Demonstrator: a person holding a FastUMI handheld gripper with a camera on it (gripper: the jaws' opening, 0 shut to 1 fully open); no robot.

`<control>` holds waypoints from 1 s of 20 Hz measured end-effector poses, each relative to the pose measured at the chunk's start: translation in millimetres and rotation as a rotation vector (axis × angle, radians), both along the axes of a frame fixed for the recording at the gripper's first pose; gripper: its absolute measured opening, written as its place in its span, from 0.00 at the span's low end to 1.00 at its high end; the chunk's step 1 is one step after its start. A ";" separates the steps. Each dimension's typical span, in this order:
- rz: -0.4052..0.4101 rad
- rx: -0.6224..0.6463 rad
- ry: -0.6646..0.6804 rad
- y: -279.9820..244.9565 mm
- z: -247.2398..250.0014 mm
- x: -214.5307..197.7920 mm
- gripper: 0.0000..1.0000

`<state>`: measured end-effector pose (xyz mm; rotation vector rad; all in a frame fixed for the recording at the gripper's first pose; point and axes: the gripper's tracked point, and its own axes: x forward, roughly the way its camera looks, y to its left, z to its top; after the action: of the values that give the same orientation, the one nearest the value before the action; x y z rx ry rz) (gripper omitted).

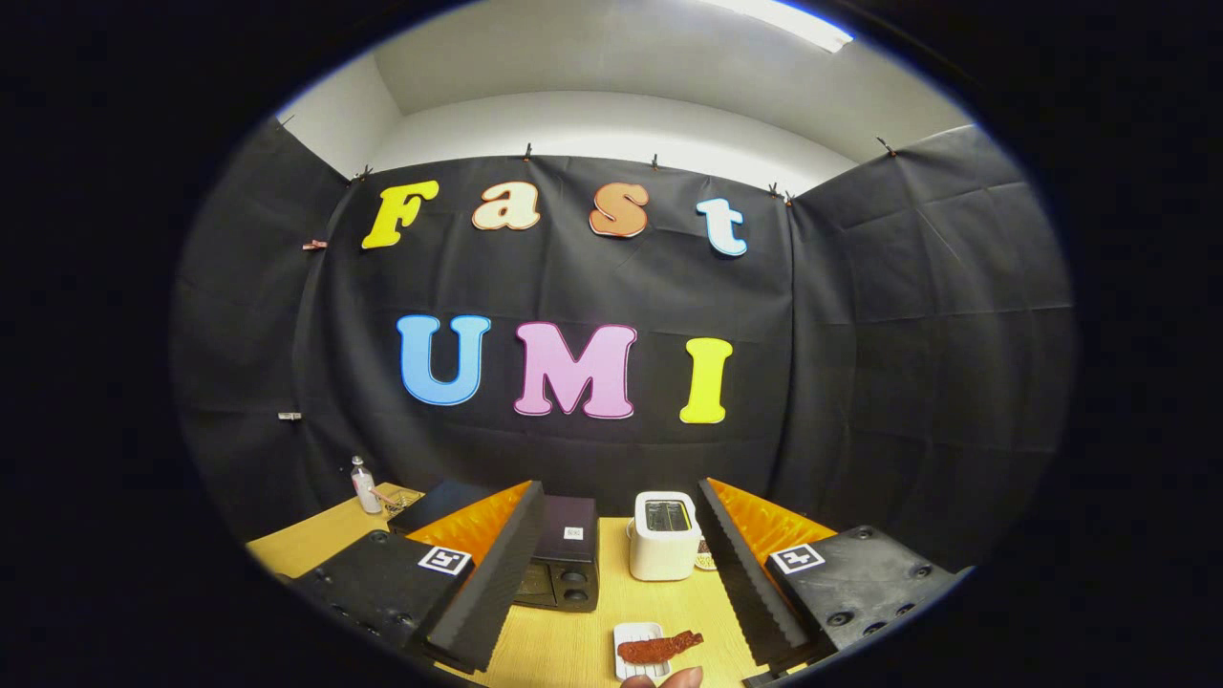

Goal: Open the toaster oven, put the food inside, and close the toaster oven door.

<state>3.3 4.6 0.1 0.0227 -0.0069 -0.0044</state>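
Your gripper (621, 564) has its two fingers spread wide apart, with nothing held between them. In the gap, low and close to you, lies the food: a flat reddish-brown strip of bacon-like food (659, 647) resting across a small white ridged rectangular tray (634, 638). One end of the strip hangs past the tray's edge toward the right finger. Just below the tray a fingertip (680, 678) of a person's hand pokes in, close to the tray; whether it touches the tray you cannot tell from here.

All of this sits on the light wooden tabletop (592, 635). Farther ahead, behind the left finger and partly hidden by it, stands the black box-shaped toaster oven (566, 559), with two round knobs on its front and its door apparently shut, though the finger covers much of it. Beside it, between the fingers and nearer the right one, stands a white slot toaster with rounded corners (664, 535). Well off to the left, near the booth's black cloth wall, stands a small clear plastic bottle (364, 485).
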 end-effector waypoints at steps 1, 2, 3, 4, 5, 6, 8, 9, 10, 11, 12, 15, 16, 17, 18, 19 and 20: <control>0.003 -0.006 0.002 1.4 -0.4 -0.1 0.97; 0.006 -0.006 0.001 4.5 -1.3 0.6 0.97; 0.009 -0.002 0.000 8.9 -1.0 1.5 0.97; 0.014 0.004 -0.003 14.2 -0.9 5.2 0.97; 0.017 0.006 -0.007 20.9 -0.6 8.4 0.97; 0.018 0.007 -0.010 27.6 -1.2 14.1 0.97; 0.026 0.019 -0.018 47.3 -4.7 26.9 0.97; 0.036 0.026 -0.025 59.5 -6.1 34.2 0.97; 0.050 0.033 -0.034 73.2 -8.4 41.3 0.97; 0.060 0.035 -0.038 86.2 -11.0 49.1 0.97; 0.071 0.035 -0.045 97.6 -16.3 56.5 0.97; 0.104 0.035 -0.048 135.8 -33.7 77.1 0.97; 0.110 0.033 -0.042 145.4 -42.3 84.5 0.97; 0.113 0.031 -0.035 153.8 -51.3 91.1 0.97; 0.116 0.032 -0.025 163.2 -61.5 98.1 0.97; 0.115 0.035 -0.015 171.8 -72.0 103.6 0.97; 0.115 0.044 -0.001 178.9 -84.0 108.9 0.97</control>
<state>112.1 183.5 -83.9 0.0667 -0.0060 0.1104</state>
